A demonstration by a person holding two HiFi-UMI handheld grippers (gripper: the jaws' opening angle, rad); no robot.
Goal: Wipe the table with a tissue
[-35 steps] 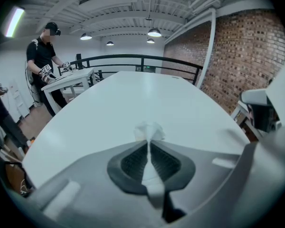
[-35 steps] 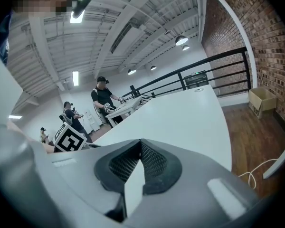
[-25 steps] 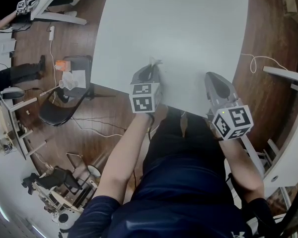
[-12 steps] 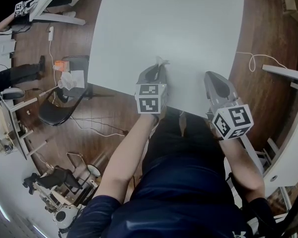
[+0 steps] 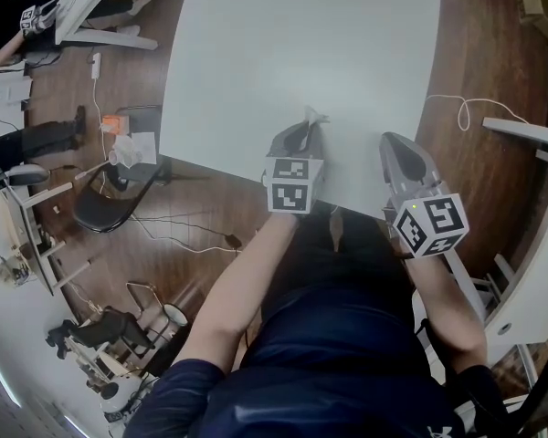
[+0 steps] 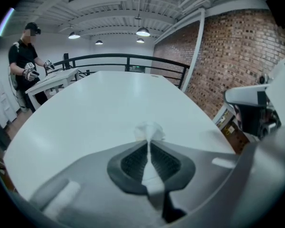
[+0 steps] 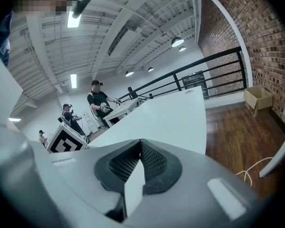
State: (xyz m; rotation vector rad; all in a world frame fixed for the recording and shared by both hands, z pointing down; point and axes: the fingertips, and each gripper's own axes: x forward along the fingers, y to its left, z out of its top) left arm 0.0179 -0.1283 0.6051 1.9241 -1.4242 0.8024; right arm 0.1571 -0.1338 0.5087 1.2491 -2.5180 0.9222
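tissue (image 5: 313, 117) in left hand-held gripper (image 5: 305, 128), white table (image 5: 301, 53)

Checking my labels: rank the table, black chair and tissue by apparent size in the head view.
Largest: table.
Then black chair, though it sits farther from the camera.
Smallest: tissue in the left hand-held gripper.

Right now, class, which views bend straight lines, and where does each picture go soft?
Left gripper view: fisheye curves the railing; the left gripper and its tissue near the lens are soft. Right gripper view: same curving, dark corners. Head view: the table evenly lit, edges bowed.
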